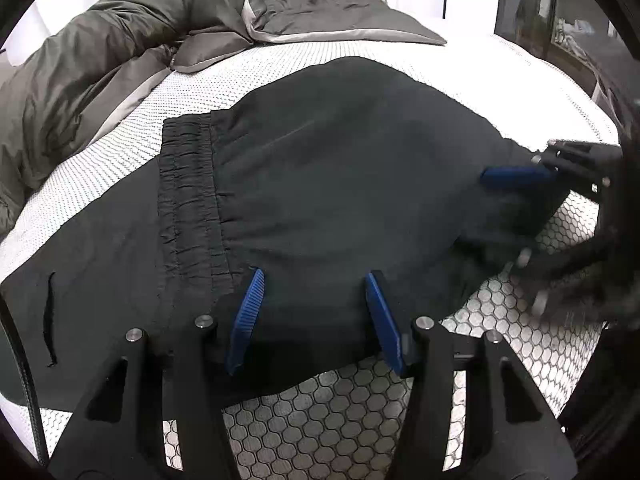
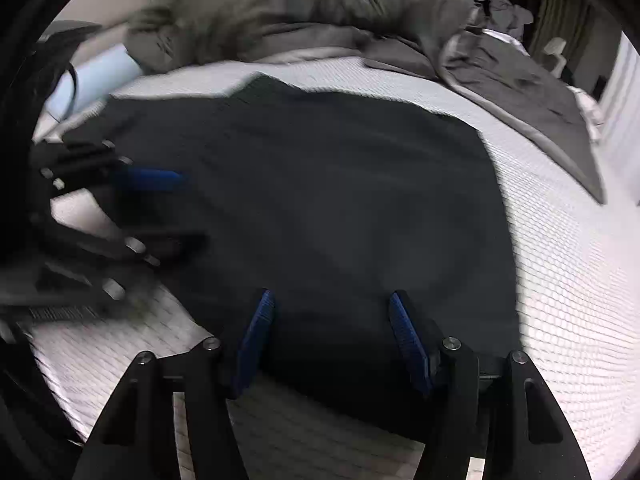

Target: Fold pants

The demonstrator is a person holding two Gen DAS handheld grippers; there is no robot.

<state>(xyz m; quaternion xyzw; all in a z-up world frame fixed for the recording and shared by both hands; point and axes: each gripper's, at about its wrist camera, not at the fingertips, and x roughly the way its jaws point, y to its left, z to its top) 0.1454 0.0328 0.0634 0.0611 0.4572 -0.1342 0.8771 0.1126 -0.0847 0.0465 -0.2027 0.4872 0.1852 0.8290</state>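
Observation:
Black pants (image 1: 340, 168) lie folded on the white mattress (image 1: 120, 160), with the ribbed elastic waistband (image 1: 188, 192) at the left of the fold. My left gripper (image 1: 312, 304) is open, its blue pads over the near edge of the pants. In the right wrist view the same pants (image 2: 340, 200) fill the middle, blurred. My right gripper (image 2: 332, 332) is open over their near edge. It also shows in the left wrist view at the right (image 1: 532, 208), one blue pad on the fabric. The left gripper shows at the left of the right wrist view (image 2: 156, 208).
A rumpled olive-grey duvet (image 1: 100, 52) is heaped along the far side of the bed and shows in the right wrist view (image 2: 300, 12) too. The mattress side has a honeycomb pattern (image 1: 328, 412) near me. A light blue pillow (image 2: 96, 76) lies at the far left.

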